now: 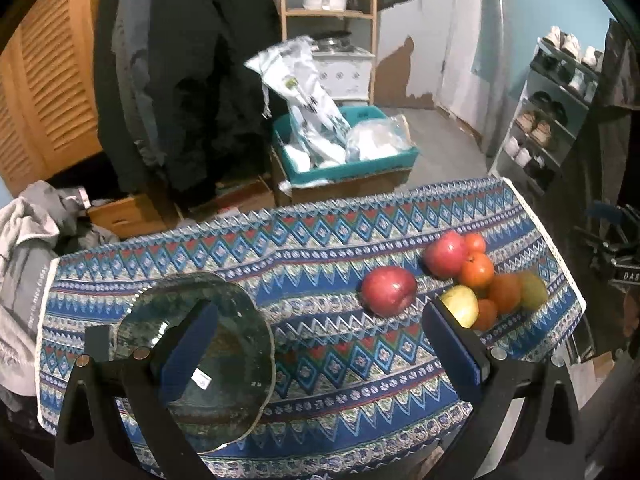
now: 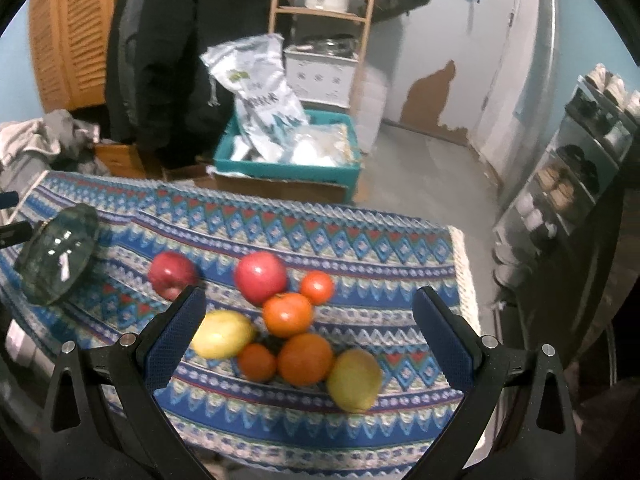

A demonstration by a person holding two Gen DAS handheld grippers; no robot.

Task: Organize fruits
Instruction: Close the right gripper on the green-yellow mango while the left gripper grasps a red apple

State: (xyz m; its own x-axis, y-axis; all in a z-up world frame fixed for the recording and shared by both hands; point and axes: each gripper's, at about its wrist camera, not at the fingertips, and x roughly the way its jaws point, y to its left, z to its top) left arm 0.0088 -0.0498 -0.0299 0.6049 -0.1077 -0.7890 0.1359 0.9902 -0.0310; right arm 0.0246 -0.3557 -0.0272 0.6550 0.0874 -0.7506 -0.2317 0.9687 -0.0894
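A glass plate (image 1: pixel 224 364) lies on the patterned tablecloth (image 1: pixel 320 360) at the left; it also shows in the right wrist view (image 2: pixel 56 256). A red apple (image 1: pixel 388 290) lies alone. Right of it is a cluster: a second red apple (image 1: pixel 446 254), several orange fruits (image 1: pixel 476 270), a yellow-green fruit (image 1: pixel 462 304) and a greenish mango (image 1: pixel 534 290). My left gripper (image 1: pixel 320 328) is open above the cloth, its left finger over the plate. My right gripper (image 2: pixel 308 320) is open and empty, hovering over the cluster (image 2: pixel 288 314).
The table's far edge (image 1: pixel 280 212) and right edge (image 1: pixel 560 264) drop to the floor. Behind stand a teal crate with bags (image 1: pixel 344 144), a wooden shelf (image 1: pixel 328 12), hanging dark coats (image 1: pixel 188 80) and a shoe rack (image 1: pixel 548 120).
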